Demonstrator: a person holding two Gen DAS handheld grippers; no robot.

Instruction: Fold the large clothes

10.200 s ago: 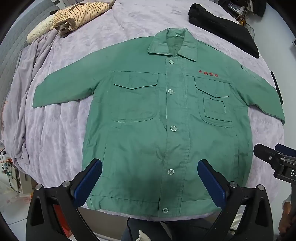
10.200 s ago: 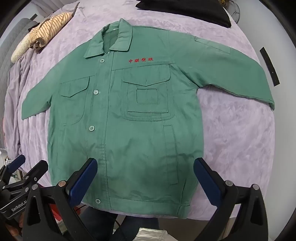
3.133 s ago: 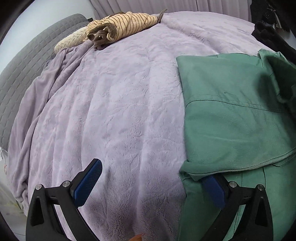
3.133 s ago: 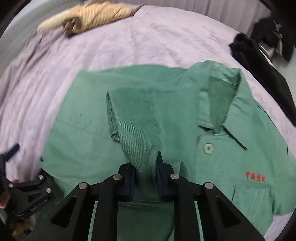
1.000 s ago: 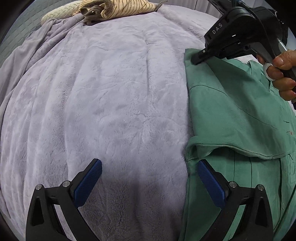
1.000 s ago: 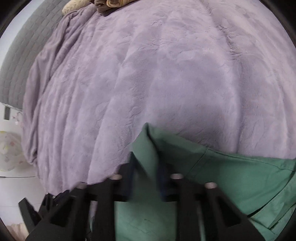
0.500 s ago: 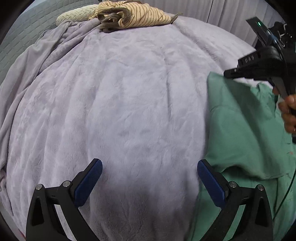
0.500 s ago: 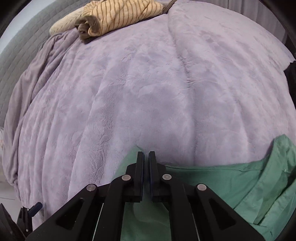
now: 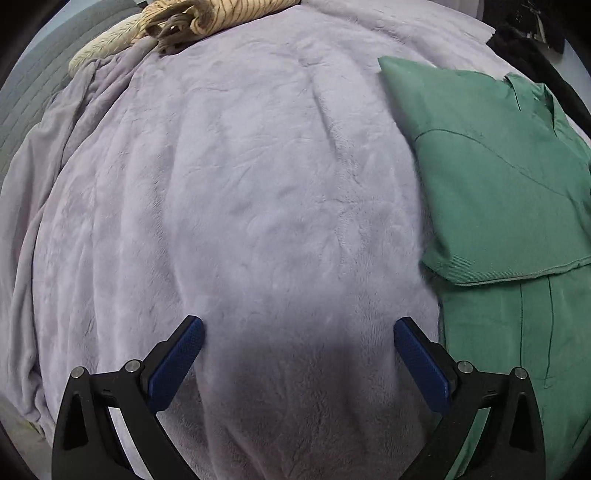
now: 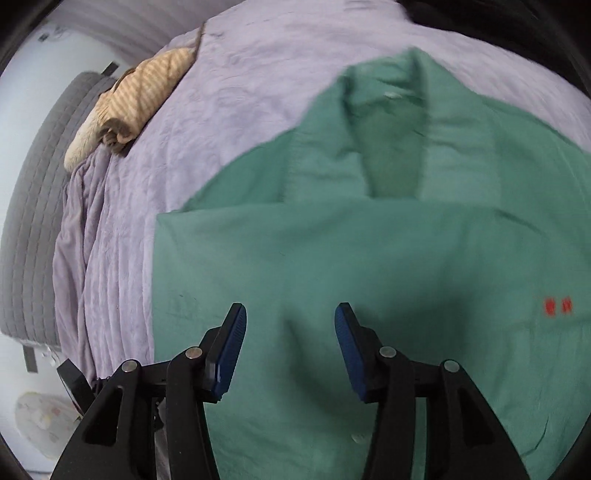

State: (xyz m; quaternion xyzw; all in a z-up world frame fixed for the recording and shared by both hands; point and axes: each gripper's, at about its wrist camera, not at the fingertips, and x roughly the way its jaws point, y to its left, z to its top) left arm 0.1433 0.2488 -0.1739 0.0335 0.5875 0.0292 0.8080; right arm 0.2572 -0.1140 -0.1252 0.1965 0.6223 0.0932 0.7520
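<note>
A green work jacket (image 10: 369, 258) lies on the lilac blanket (image 10: 240, 81), its left side and sleeve folded in over the front. Its collar (image 10: 388, 122) points away and red lettering (image 10: 557, 306) shows at the right. My right gripper (image 10: 290, 332) is open and empty just above the folded panel. In the left wrist view the jacket (image 9: 498, 177) lies at the right, its folded edge to the right of my left gripper (image 9: 297, 350), which is open and empty over bare blanket (image 9: 240, 203).
A striped beige garment (image 9: 192, 18) lies bundled at the far end of the bed; it also shows in the right wrist view (image 10: 140, 99). A grey padded headboard (image 10: 33, 221) runs along the left. Dark clothing (image 9: 528, 37) lies at the far right.
My right gripper has let go of the jacket's fold, opened and pulled back over the jacket. The folded side now lies flat. My left gripper stays open over the blanket.
</note>
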